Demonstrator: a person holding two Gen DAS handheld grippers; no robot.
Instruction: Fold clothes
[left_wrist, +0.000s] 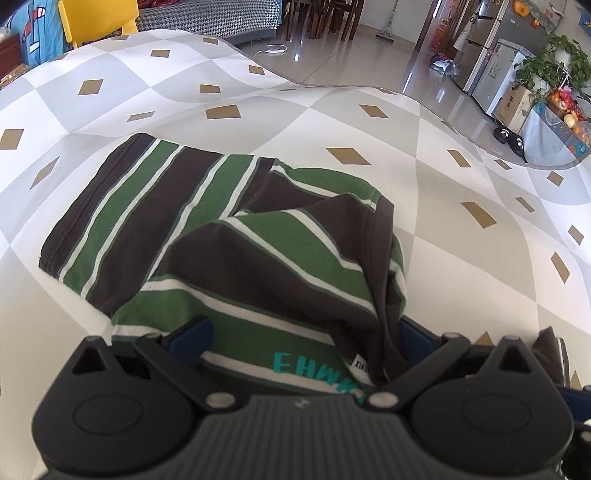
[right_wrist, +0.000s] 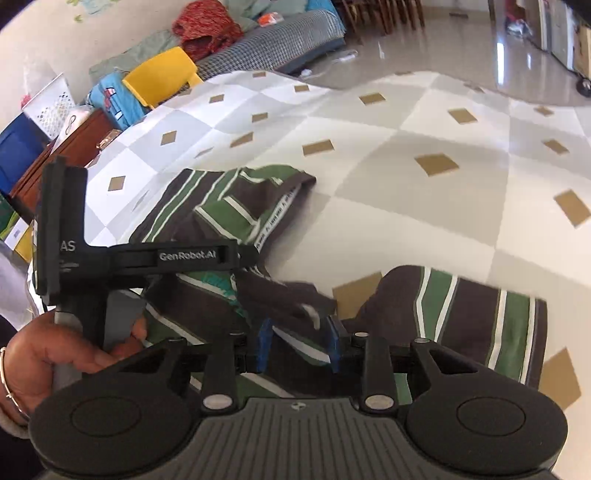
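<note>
Lying crumpled near the table's (left_wrist: 332, 110) near edge, the striped shirt (left_wrist: 207, 236) runs its long axis away toward the far left corner. Left tool (left_wrist: 301, 334) stands wide open with the collar end bunched between its fingers, grip uncertain. Right tool (right_wrist: 299, 341), part open, straddles a loose fold, nearer the sleeve (right_wrist: 461, 325)

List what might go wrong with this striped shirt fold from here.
The striped shirt lies bunched, not flat, so a fold now may set creases. The left gripper stands wide with cloth heaped between its fingers; closing could catch several layers. The right gripper is open over a loose edge that may slip out.
</note>
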